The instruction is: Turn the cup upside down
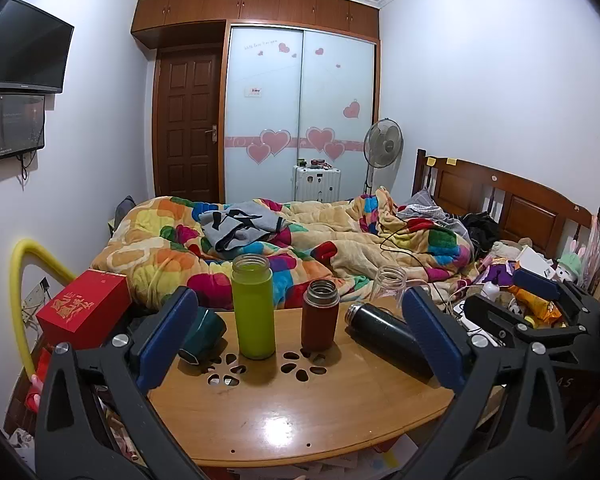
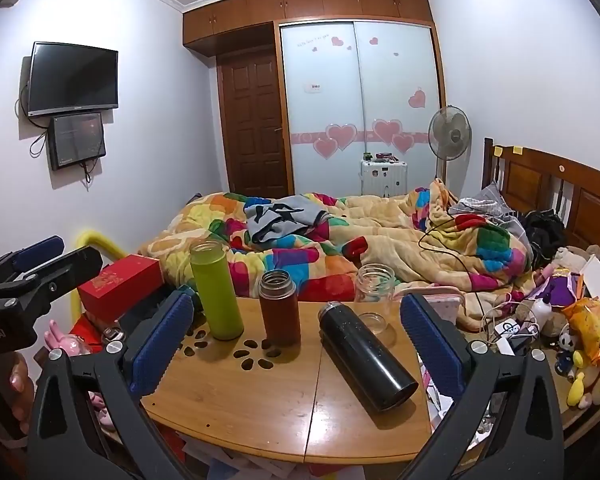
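On the wooden table point(image 1: 284, 412) point(image 2: 260, 396) stand a green cup point(image 1: 254, 306) point(image 2: 216, 290) and a brown cup point(image 1: 320, 314) point(image 2: 279, 306), both upright and open-topped. A black cup point(image 1: 384, 338) point(image 2: 366, 354) lies on its side. A clear glass jar point(image 1: 388, 282) point(image 2: 374, 296) stands upright at the far edge. A dark green cup point(image 1: 204, 334) lies on its side at the table's left. My left gripper point(image 1: 300, 340) is open and empty, short of the cups. My right gripper point(image 2: 296, 340) is open and empty, with the black cup between its fingers' line of sight.
A red box point(image 1: 84, 308) point(image 2: 120, 282) sits left of the table. A bed with a colourful quilt point(image 1: 300, 240) point(image 2: 340, 236) lies behind it. Toys, cables and snack bags point(image 2: 580, 328) clutter the right side. A yellow tube point(image 1: 18, 280) curves at the left.
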A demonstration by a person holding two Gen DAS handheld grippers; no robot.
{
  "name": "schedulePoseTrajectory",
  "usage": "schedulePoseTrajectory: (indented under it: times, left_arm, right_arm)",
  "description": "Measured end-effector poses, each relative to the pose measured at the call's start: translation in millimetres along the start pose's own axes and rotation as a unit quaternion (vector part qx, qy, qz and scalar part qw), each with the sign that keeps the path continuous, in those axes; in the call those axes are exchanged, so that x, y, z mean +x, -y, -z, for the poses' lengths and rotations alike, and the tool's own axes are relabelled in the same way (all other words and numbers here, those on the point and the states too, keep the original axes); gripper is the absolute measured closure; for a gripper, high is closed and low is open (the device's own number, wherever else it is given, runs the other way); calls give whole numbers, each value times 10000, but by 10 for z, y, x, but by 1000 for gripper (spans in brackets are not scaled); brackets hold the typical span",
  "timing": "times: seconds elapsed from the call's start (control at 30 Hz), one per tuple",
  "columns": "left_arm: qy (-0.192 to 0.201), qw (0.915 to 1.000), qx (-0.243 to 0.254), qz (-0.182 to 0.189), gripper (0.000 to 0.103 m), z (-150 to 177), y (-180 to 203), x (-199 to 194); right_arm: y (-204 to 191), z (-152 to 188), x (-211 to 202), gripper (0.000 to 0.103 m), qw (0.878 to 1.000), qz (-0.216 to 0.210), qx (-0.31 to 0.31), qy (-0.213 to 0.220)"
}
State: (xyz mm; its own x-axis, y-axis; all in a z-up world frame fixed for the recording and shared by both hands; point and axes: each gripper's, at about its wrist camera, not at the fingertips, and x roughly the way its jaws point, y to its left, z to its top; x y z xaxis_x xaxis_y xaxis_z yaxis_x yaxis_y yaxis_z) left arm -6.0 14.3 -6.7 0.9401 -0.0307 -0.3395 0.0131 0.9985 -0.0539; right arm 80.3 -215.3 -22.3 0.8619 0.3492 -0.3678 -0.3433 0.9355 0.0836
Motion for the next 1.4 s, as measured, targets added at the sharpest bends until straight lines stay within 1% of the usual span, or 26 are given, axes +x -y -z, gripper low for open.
schedulePoseTrajectory:
  times: [0.63,1.4]
  left_arm:
    - [-7,10000,-33,43,0,8,-8,-20]
    - [14,10000,-10,-35,0,-33,9,-19]
  right_arm:
    - [5,-52,-64,0,9999,12,-86,91]
    - [-42,-60,-69,0,9997,1,-190,136]
